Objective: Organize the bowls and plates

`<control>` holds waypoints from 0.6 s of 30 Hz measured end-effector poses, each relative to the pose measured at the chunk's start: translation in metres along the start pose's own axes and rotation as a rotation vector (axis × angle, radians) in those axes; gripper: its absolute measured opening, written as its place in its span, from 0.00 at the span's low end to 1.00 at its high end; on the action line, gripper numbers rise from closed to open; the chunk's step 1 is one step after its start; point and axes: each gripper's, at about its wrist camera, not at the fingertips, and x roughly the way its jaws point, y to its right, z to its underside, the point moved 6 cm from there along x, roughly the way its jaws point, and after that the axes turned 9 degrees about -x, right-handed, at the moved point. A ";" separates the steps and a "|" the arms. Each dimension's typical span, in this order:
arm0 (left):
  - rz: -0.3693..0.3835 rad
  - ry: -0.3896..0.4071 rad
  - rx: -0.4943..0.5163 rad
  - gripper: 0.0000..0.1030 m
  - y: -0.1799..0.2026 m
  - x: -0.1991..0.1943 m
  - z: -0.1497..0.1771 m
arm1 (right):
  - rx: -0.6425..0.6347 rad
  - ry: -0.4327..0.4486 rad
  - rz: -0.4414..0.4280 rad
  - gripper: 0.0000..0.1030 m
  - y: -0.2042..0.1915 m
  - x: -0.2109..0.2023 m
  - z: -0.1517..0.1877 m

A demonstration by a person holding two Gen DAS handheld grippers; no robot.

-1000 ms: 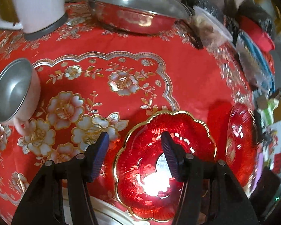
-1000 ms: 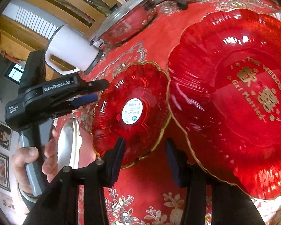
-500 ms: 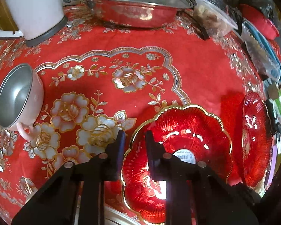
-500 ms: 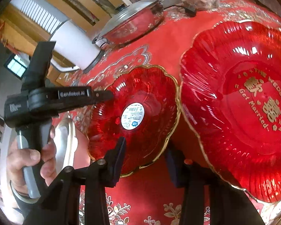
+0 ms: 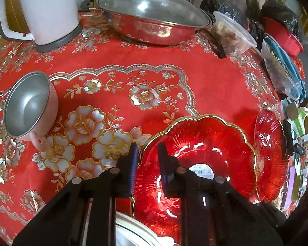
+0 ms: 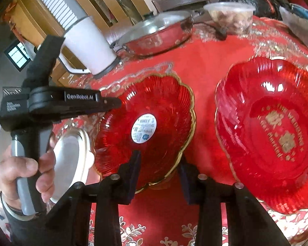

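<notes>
Landmark: red scalloped plate with gold rim [image 6: 154,127], sitting on the red floral tablecloth [image 5: 117,47].

- Large red tray [image 6: 277,135]: just right of the plate in the right wrist view, apart from it, cloth showing between. Gold characters in the middle plus a ring of gold lettering, too blurred to read here.
- Steel pan with glass lid [image 5: 154,18]: well behind the plate, at the far table edge.
- White kettle [image 5: 47,10]: behind and to the left of the plate, beside the pan.
- Clear tub of brownish food [image 5: 234,34]: behind the plate, just right of the pan.
- White dish [image 6: 71,160]: at the plate's left rim, looks partly tucked under it (contact not certain).
- Pink mug with steel inside [image 5: 30,106]: well left of the plate, handle toward the camera.
- Round white sticker [image 6: 143,128] at the plate's centre: barcode and small print, not legible.

Left gripper [image 5: 147,149]: jaws narrow, one finger outside and one inside the plate's left rim, clamped on the rim. Side of its body reads "GenRobot.AI" (second small label further back, unreadable). A hand [image 6: 26,174] grips its grey handle.

Right gripper [image 6: 160,164]: jaws spread wide, straddling the plate's near rim, one finger over the plate, the other beside it. Nothing pinched; can't tell if either pad touches.
</notes>
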 end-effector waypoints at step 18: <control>0.090 0.041 0.073 0.16 0.079 -0.042 -0.003 | 0.044 0.095 0.050 0.24 0.047 -0.072 -0.017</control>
